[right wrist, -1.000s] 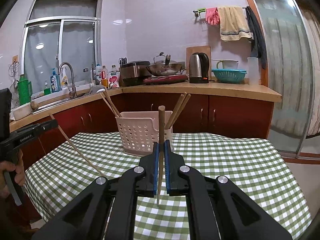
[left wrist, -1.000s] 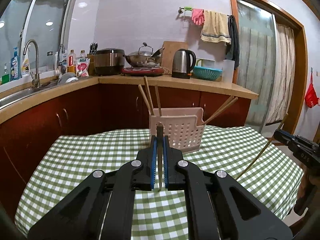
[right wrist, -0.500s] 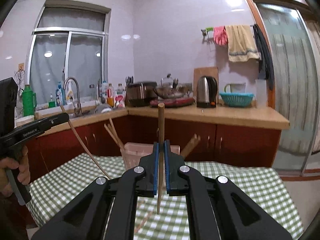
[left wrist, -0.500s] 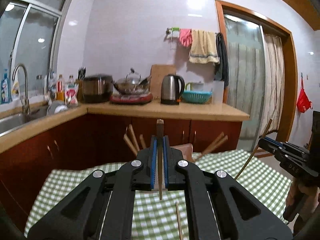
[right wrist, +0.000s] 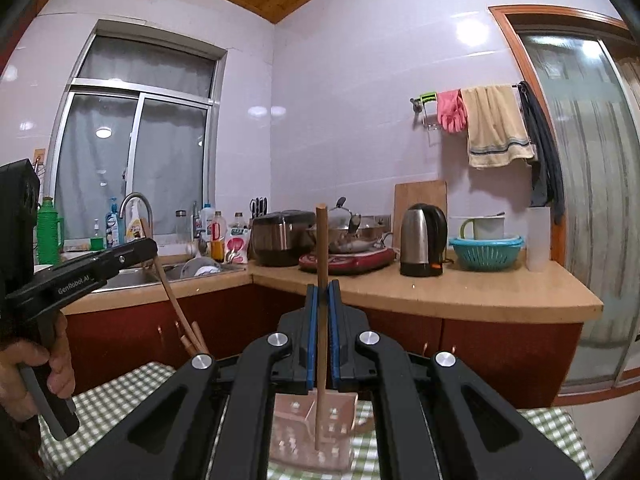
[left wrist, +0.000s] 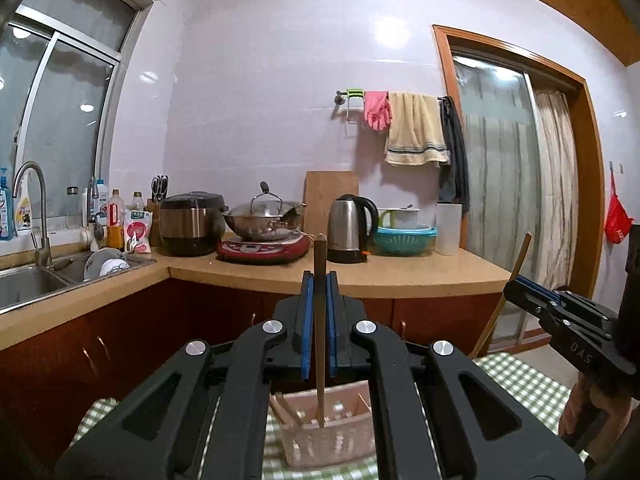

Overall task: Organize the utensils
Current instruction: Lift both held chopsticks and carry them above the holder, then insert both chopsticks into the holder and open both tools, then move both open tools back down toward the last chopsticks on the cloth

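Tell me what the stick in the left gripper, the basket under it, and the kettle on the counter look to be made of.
The chopstick looks like wood or bamboo: matte brown, square top. The basket looks like pale pink plastic, its walls pierced with small moulded holes. The kettle looks like brushed stainless steel, shiny grey, with a black, probably plastic, handle and base.

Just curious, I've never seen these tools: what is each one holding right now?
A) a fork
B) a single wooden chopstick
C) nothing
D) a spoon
B: a wooden chopstick stands upright, clamped in the left gripper, and another chopstick in the right gripper.
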The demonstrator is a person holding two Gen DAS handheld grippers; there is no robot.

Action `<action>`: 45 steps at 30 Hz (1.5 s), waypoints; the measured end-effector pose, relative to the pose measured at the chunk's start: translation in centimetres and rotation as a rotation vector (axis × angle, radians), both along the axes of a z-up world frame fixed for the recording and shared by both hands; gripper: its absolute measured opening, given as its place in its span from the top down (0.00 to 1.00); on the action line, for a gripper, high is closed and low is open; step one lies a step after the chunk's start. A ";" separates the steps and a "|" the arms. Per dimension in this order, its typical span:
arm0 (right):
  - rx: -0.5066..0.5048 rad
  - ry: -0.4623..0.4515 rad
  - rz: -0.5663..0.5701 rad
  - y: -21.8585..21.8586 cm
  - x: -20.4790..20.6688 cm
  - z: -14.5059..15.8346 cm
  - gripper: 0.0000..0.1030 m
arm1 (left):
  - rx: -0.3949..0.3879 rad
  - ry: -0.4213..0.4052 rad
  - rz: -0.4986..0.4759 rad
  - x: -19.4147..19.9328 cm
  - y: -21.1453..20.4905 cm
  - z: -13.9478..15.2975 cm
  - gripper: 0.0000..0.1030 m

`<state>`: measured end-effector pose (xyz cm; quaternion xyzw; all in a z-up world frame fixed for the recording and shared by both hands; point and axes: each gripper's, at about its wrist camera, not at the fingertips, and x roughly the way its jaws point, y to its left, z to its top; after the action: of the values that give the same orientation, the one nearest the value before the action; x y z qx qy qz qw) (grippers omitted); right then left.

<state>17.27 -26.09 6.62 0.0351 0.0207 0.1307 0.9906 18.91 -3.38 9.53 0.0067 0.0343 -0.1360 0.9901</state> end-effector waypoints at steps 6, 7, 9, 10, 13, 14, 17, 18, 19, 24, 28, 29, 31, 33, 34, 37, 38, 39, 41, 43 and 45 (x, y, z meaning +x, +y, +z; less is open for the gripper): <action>0.009 0.005 0.001 0.5 3.3 -0.9 0.94 | -0.013 0.008 0.033 3.8 -0.1 -1.0 0.94; 0.010 0.014 0.002 0.6 4.1 -1.5 0.94 | -0.012 0.016 0.038 4.5 -0.2 -1.5 0.94; 0.005 0.030 0.001 0.9 4.9 -2.4 0.94 | -0.010 0.041 0.041 5.7 -0.4 -2.6 0.94; -0.001 0.038 -0.001 1.1 5.2 -2.9 0.94 | -0.006 0.053 0.043 6.2 -0.4 -3.2 0.94; -0.019 0.066 -0.007 1.5 6.2 -4.4 0.94 | 0.006 0.083 0.048 7.2 -0.6 -5.1 0.94; -0.021 0.073 -0.008 1.5 6.3 -4.7 0.94 | 0.010 0.091 0.049 7.5 -0.6 -5.6 0.94; -0.031 0.101 -0.007 1.9 6.9 -5.9 0.94 | 0.017 0.111 0.046 8.0 -0.7 -6.9 0.94; -0.036 0.109 -0.008 2.0 7.1 -6.2 0.94 | 0.018 0.120 0.043 8.2 -0.7 -7.3 0.94; -0.040 0.118 -0.007 2.1 7.2 -6.4 0.94 | 0.020 0.126 0.041 8.3 -0.7 -7.5 0.94; -0.067 0.160 0.003 2.8 7.8 -7.4 0.94 | 0.042 0.153 0.033 8.6 -1.0 -8.9 0.90; -0.077 0.169 0.002 3.1 7.8 -7.3 0.81 | 0.043 0.144 0.036 8.2 -1.0 -9.0 0.61; -0.073 0.167 0.003 3.1 7.7 -7.3 0.73 | 0.040 0.142 0.037 8.3 -0.9 -8.9 0.56; -0.073 0.156 -0.006 3.1 7.3 -7.0 0.68 | 0.038 0.137 0.036 8.1 -0.9 -8.8 0.54; -0.078 0.147 -0.015 3.1 6.7 -6.7 0.64 | 0.037 0.134 0.033 7.8 -0.8 -8.5 0.52; -0.078 0.144 -0.018 3.1 6.4 -6.5 0.62 | 0.034 0.133 0.032 7.7 -0.7 -8.4 0.48; -0.071 0.136 -0.032 2.9 5.0 -6.1 0.58 | 0.023 0.128 0.027 6.8 -0.5 -8.2 0.44; -0.070 0.134 -0.036 2.8 4.7 -5.9 0.58 | 0.021 0.129 0.025 6.4 -0.4 -8.1 0.42; -0.066 0.131 -0.040 2.7 4.0 -5.8 0.57 | 0.020 0.130 0.025 6.0 -0.3 -8.1 0.40; -0.059 0.133 -0.044 2.4 3.1 -5.7 0.56 | 0.016 0.132 0.021 5.2 -0.2 -8.0 0.39; -0.047 0.143 -0.046 2.2 1.9 -5.8 0.56 | 0.016 0.131 0.021 3.9 0.1 -8.0 0.39; -0.038 0.153 -0.045 2.1 0.7 -6.1 0.56 | 0.014 0.133 0.020 2.8 0.3 -8.2 0.39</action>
<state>18.00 -24.00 0.52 0.0264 0.0982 0.1051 0.9893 21.66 -3.07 1.33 0.0043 0.1009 -0.1261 0.9869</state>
